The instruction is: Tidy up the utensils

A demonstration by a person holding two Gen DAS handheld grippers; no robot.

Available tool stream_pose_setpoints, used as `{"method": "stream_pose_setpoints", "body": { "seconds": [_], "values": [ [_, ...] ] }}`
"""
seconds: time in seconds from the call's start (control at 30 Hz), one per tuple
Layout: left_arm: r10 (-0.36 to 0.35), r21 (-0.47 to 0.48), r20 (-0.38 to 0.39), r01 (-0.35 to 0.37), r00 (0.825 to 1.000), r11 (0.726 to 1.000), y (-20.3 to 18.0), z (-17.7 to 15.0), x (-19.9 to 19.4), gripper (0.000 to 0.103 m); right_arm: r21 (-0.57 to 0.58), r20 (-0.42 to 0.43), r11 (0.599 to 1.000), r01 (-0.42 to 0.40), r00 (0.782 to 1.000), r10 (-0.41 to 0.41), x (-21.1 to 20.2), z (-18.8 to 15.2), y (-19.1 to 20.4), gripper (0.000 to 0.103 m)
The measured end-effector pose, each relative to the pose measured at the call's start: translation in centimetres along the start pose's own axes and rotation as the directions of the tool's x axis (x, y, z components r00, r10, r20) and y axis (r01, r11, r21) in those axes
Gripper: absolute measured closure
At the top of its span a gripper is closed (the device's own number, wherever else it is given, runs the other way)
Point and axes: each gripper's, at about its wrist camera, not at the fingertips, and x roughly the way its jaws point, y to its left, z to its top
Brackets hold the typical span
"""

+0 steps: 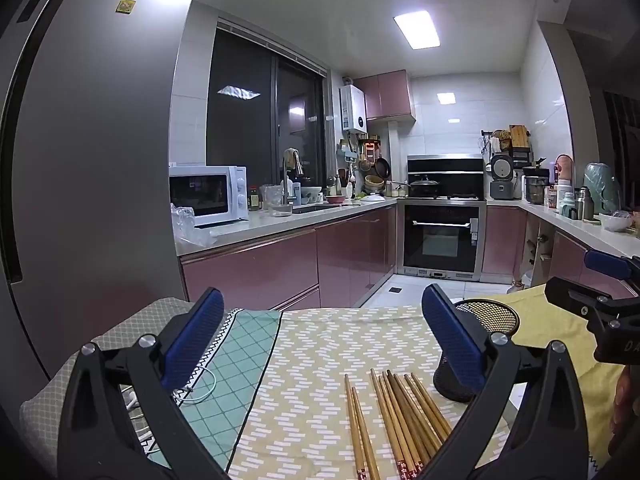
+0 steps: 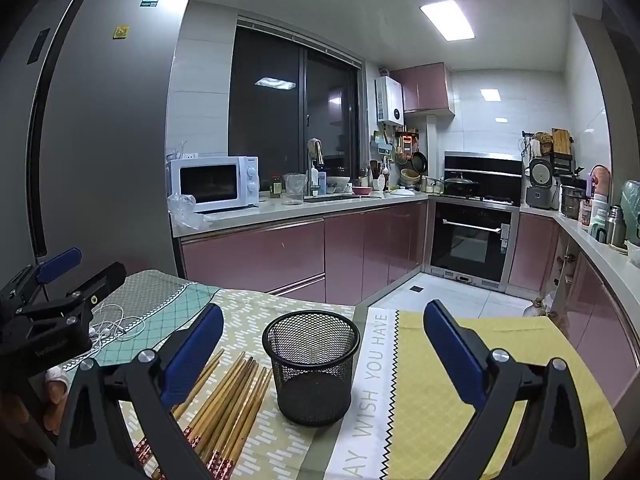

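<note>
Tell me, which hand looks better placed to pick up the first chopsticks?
Probably the left. The left gripper is open with the chopsticks lying right between its fingers. The right gripper frames the mesh cup instead, chopsticks off to its side.

In the right wrist view, the mesh cup [image 2: 313,364] stands upright at centre on the table [image 2: 460,360]. The chopsticks [image 2: 224,404] lie just left of it. A cable [image 2: 116,326] lies farther left.
</note>
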Motion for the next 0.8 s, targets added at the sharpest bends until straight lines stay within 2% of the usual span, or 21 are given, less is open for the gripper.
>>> {"method": "stream_pose_setpoints", "body": {
  "seconds": [0.8],
  "values": [
    [-0.001,-0.004,0.000,0.001,1.000,1.000,0.23,-0.52,0.59,0.005,-0.002,-0.003,1.000,-0.002,1.000,0.002,0.53,-0.13,0.24,0.006]
  ]
}}
